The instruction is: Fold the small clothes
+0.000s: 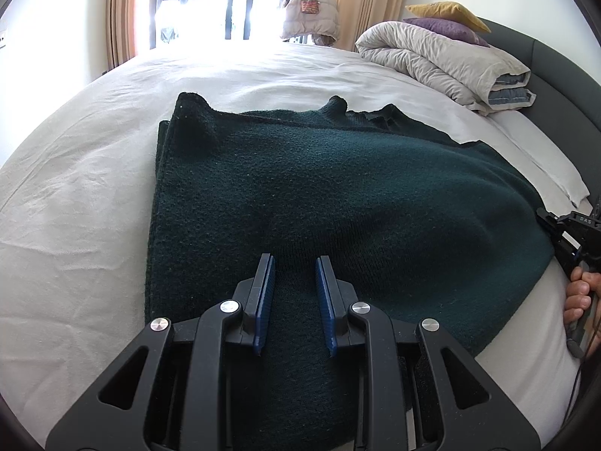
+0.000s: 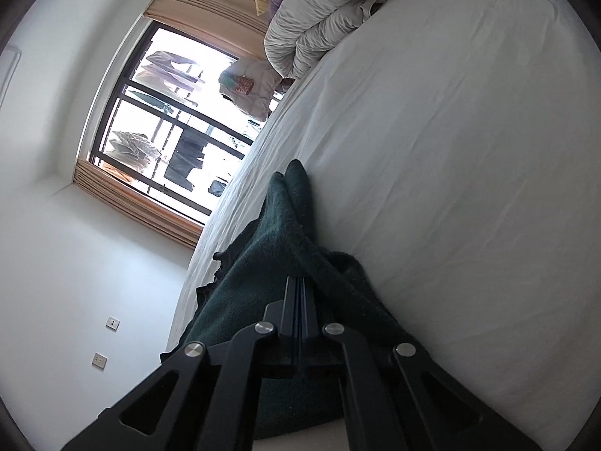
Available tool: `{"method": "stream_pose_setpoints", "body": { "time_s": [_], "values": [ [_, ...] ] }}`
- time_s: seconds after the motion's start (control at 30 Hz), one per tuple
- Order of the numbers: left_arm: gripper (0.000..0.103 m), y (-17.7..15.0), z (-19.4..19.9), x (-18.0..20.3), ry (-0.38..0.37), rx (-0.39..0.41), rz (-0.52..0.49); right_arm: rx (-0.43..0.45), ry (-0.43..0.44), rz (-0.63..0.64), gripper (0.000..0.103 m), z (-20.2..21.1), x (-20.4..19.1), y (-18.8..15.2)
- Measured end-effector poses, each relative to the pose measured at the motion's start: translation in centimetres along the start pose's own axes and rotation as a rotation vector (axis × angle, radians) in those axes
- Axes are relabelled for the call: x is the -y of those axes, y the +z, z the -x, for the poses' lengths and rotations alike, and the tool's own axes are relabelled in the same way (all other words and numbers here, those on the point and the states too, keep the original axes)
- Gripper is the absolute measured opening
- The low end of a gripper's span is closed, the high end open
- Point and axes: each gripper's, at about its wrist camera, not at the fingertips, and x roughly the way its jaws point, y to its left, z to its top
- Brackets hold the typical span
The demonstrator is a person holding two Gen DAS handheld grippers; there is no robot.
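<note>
Garment: a dark green knitted sweater [image 1: 308, 203] lies on a white bed [image 1: 75, 203], already doubled over, spreading ahead of the left tool and reaching to the right tool at its right edge.
Left tool: the left tool [image 1: 295, 263] points down over the sweater's near edge. Its blue pads [image 1: 265, 300] stand a little apart, with knit visible in the gap between them. Whether they pinch the cloth I cannot tell.
Right tool: the right tool [image 2: 298, 285] is rolled onto its side, jaws pressed fully together. A ridge of green knit runs forward from its tip, so it looks clamped on the sweater's side edge. A hand [image 1: 580, 297] grips its handle.
Step in hand: judging by the grip, taking hold of the right side for another fold.
Next move: probably lifting that edge and carrying it across toward the left tool, keeping the layers aligned and the near edge pinned.
Surroundings: beyond the sweater, a rolled duvet [image 1: 443, 60], purple and yellow cushions [image 1: 447, 18], then a bright window [image 2: 165, 120] with curtains.
</note>
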Motion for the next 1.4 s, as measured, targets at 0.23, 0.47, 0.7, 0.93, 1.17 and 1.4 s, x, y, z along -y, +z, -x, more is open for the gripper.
{"method": "stream_pose_setpoints", "body": {
  "time_s": [0.23,0.47,0.7,0.93,1.17,1.4],
  "values": [
    [0.022,0.0,0.0,0.0,0.0,0.0,0.0,0.006,0.006,0.001,0.0,1.6,0.6,-0.6],
    [0.022,0.0,0.0,0.0,0.001,0.001,-0.001,0.005,-0.001,0.005,0.0,1.9,0.5,-0.5],
    [0.022,0.1,0.0,0.0,0.0,0.002,0.0,0.057,-0.113,0.215,0.103,6.4,-5.8,-3.7],
    [0.023,0.3,0.9,-0.9,-0.05,0.004,0.055,0.011,-0.051,0.324,0.103,11.6,-10.2,-8.9],
    [0.023,-3.4,6.3,-5.5,-0.163,0.048,0.416,-0.008,-0.023,0.356,0.102,13.8,-12.1,-10.3],
    [0.068,-7.9,9.1,-7.4,-0.366,0.109,0.743,-0.066,0.011,0.347,0.098,12.3,-13.0,-12.3]
  ]
}}
